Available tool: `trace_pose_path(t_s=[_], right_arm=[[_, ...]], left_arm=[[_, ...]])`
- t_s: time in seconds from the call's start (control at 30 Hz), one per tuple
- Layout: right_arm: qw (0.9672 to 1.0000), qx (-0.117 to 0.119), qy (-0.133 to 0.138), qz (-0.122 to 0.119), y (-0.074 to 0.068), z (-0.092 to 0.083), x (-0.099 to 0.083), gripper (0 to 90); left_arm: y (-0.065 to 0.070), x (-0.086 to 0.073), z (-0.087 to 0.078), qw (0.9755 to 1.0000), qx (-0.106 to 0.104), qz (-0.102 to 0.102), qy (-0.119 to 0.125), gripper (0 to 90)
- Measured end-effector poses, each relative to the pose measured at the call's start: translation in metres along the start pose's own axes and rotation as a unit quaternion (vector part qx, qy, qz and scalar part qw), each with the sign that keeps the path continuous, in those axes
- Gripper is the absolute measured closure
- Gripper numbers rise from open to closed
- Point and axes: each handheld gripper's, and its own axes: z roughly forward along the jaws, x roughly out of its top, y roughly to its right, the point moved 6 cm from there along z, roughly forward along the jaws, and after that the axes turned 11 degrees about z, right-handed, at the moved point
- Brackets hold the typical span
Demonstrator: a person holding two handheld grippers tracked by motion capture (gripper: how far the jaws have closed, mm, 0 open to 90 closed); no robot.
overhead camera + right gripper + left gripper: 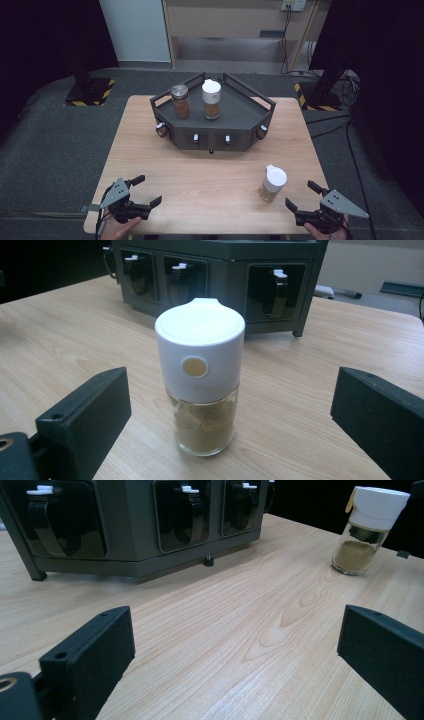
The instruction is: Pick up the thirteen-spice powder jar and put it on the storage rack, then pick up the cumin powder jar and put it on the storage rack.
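Plainly the right tongs (227,415) gape around the spice jar (201,375) near the bench's (200,185) front-right corner, ready to clamp, while the left tongs (141,192) wait open.

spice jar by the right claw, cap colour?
White cap, small tan dot on its side; clearest in the right gripper view.

Even overhead light on the bench (210,170), darkness all around it.

From the high view we see the pale wood evenly lit, soft short shadows under the rack (215,112) and beside the white-capped jar (272,184), while the surrounding floor and both upper corners fall into near black. In the right gripper view the jar stands sharp, with mild sheen on its cap; the black jaws at the bottom edges look soft and stretched. The left gripper view shows gentle glare across the wood grain.
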Motion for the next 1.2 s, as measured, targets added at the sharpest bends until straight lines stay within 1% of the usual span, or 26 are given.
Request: trace_pose_path(t_s=[0.7, 0.93, 1.1, 1.2], right_arm=[[1.0000, 0.004, -0.005, 0.000, 0.0005, 0.0018, -0.0010, 2.9], [1.0000, 0.001, -0.003, 0.005, 0.0005, 0.0003, -0.0007, 2.4], [0.9999, 0.002, -0.001, 0.011, 0.0012, -0.0011, -0.0010, 2.5], [0.9999, 0.004, 0.002, 0.011, 0.0012, -0.0019, -0.0010, 2.5]], left_arm=[[0.0006, 0.0009, 0.0014, 1.0000, -0.004, 0.003, -0.004, 0.7], [0.0000, 0.0004, 0.0017, 1.0000, -0.004, 0.001, -0.003, 0.6], [0.0006, 0.0010, 0.0008, 1.0000, -0.004, 0.004, -0.004, 0.6], [0.0001, 0.0002, 0.0003, 1.0000, -0.002, 0.002, -0.002, 0.6]])
